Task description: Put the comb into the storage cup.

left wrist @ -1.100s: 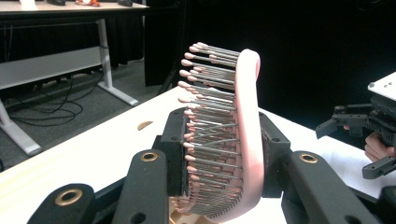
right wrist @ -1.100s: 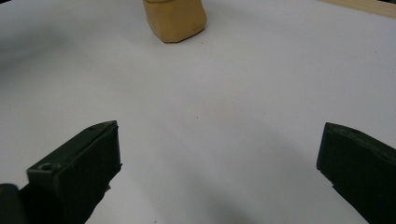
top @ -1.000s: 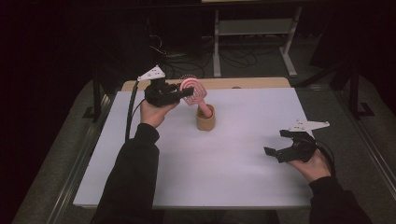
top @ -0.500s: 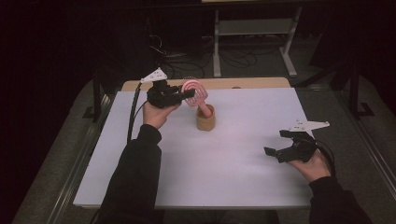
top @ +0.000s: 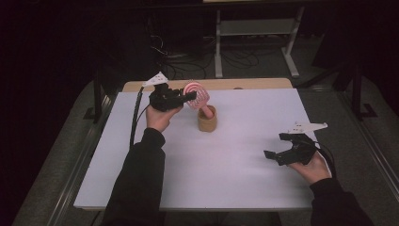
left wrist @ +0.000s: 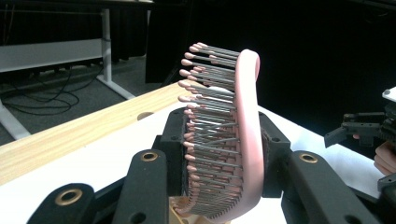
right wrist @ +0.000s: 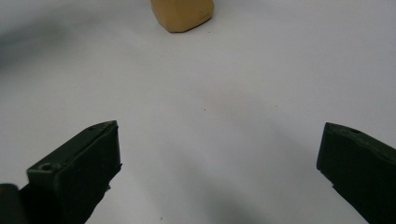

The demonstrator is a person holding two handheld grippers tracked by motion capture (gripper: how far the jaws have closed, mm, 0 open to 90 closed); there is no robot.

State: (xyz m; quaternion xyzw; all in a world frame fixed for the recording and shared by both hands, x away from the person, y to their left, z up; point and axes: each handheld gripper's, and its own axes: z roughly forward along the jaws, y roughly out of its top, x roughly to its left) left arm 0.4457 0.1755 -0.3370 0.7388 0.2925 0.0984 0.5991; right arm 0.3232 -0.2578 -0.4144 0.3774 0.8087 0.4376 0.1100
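Observation:
A pink hairbrush stands with its handle in a short tan cup at the back middle of the white table. My left gripper reaches in from the left and is shut on the brush head. In the left gripper view the curved pink head with its metal bristles sits between the two black jaws of the left gripper. My right gripper hovers low over the table's right side, open and holding nothing. The right gripper view has the right gripper with jaws wide apart and the cup far ahead.
The table top is a white sheet with a wooden strip along its back edge. Behind the table on the floor stand a metal shelf frame and loose cables. Metal rails run along both table sides.
The left gripper has shifted very slightly to the right at the brush head. The right gripper has stayed in place, still open.

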